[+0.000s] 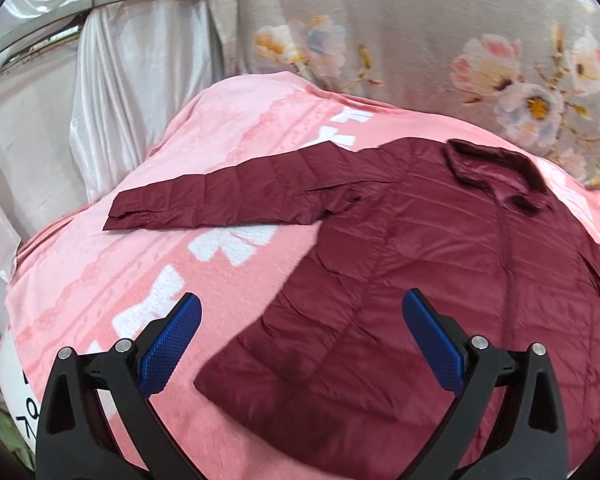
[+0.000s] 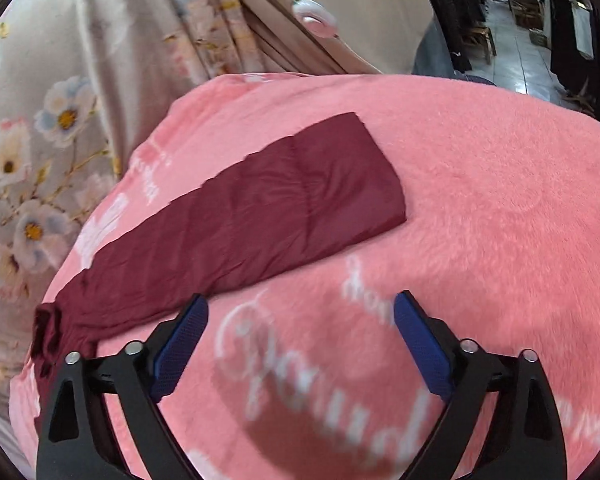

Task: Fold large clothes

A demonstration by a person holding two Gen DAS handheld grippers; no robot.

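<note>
The dark maroon quilted puffer jacket lies flat and zipped on the fuzzy pink lettered blanket, both sleeves spread outward, so no fold looks made yet. The left gripper and right gripper hover splayed and empty above it

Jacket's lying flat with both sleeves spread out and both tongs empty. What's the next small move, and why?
Probably lower the right tongs onto the sleeve near its cuff. The jacket lies flat and unfolded on the pink blanket, and that sleeve lies just ahead of the open, empty jaws.
</note>
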